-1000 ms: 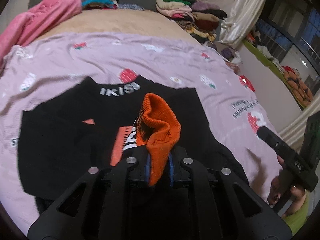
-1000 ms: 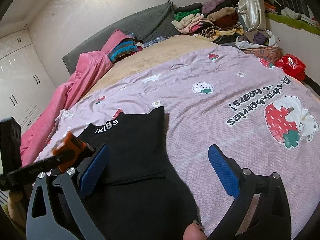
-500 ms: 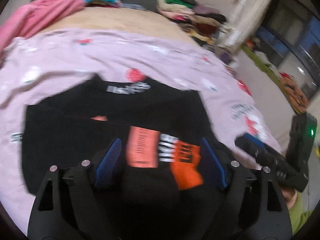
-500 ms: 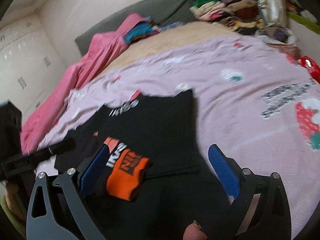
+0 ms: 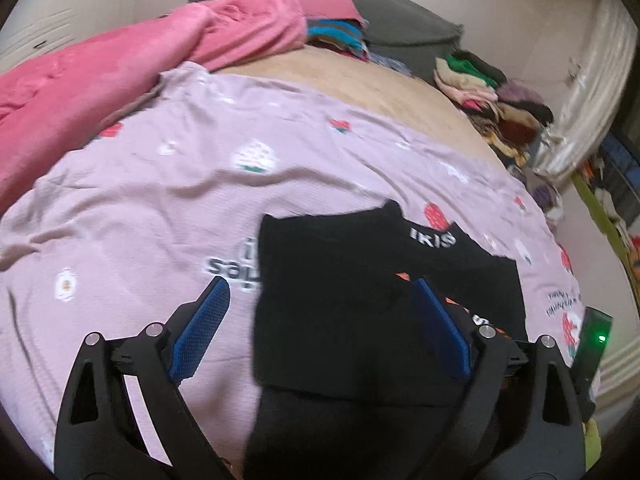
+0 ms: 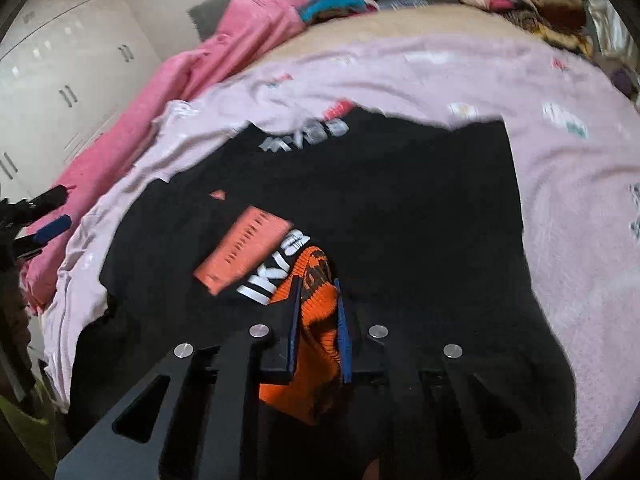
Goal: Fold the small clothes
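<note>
A black sweater [image 5: 360, 292] with white lettering at the neck lies flat on the lilac strawberry-print bedspread [image 5: 160, 184]. It also shows in the right wrist view [image 6: 400, 208], with a coral patch and white letters on a sleeve folded across it. My right gripper [image 6: 318, 312] is shut on the sleeve's orange ribbed cuff [image 6: 316, 320]. My left gripper [image 5: 320, 320] is open and empty, low over the sweater's left edge. The left gripper's fingers [image 6: 48, 224] show at the far left of the right wrist view.
A pink blanket [image 5: 120, 64] is bunched along the left side of the bed. Piles of folded clothes [image 5: 492, 96] sit at the far right by the grey headboard [image 5: 400, 24]. White wardrobe doors [image 6: 60, 80] stand to the left.
My left gripper let go of the orange cuff, opened and swung left to the sweater's left edge. My right gripper moved in and closed on the cuff.
</note>
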`<state>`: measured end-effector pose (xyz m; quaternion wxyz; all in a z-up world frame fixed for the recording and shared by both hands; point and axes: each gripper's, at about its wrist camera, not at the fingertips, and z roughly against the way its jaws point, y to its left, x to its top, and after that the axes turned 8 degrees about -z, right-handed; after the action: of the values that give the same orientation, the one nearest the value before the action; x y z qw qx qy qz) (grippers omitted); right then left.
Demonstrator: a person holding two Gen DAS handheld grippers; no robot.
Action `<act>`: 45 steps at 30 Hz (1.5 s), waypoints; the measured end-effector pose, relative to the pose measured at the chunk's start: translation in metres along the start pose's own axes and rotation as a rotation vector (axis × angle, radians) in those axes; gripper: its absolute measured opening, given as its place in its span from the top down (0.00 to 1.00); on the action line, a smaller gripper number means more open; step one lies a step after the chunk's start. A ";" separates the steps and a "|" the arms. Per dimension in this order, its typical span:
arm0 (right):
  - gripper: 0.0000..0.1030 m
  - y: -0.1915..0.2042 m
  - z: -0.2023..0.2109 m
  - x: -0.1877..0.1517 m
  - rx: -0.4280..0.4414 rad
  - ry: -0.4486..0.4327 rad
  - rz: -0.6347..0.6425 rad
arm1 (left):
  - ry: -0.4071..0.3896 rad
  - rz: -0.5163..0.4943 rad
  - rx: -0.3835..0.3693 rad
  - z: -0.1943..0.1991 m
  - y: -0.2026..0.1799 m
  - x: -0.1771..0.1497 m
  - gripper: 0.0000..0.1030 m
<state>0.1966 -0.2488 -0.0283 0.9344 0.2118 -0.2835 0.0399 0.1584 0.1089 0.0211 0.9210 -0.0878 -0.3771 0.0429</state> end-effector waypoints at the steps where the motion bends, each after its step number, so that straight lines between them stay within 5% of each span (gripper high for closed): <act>1: 0.87 0.005 0.005 0.002 0.006 -0.018 0.021 | -0.005 0.010 0.005 0.003 0.004 0.001 0.17; 8: 0.87 0.047 0.062 0.042 0.081 -0.173 0.192 | -0.030 0.025 0.011 0.015 0.012 0.008 0.17; 13: 0.87 0.052 0.077 0.062 0.029 -0.230 0.260 | -0.029 0.007 0.022 0.012 0.008 0.010 0.17; 24: 0.87 0.020 0.063 0.055 -0.062 -0.206 0.198 | 0.035 -0.096 0.018 -0.014 -0.023 -0.004 0.17; 45: 0.86 0.018 0.042 0.040 -0.240 -0.191 0.253 | 0.122 -0.232 -0.014 -0.055 -0.063 -0.011 0.17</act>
<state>0.2049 -0.2517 0.0316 0.9093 0.0643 -0.3981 0.1026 0.1901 0.0382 -0.0125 0.9404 -0.0527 -0.3281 -0.0719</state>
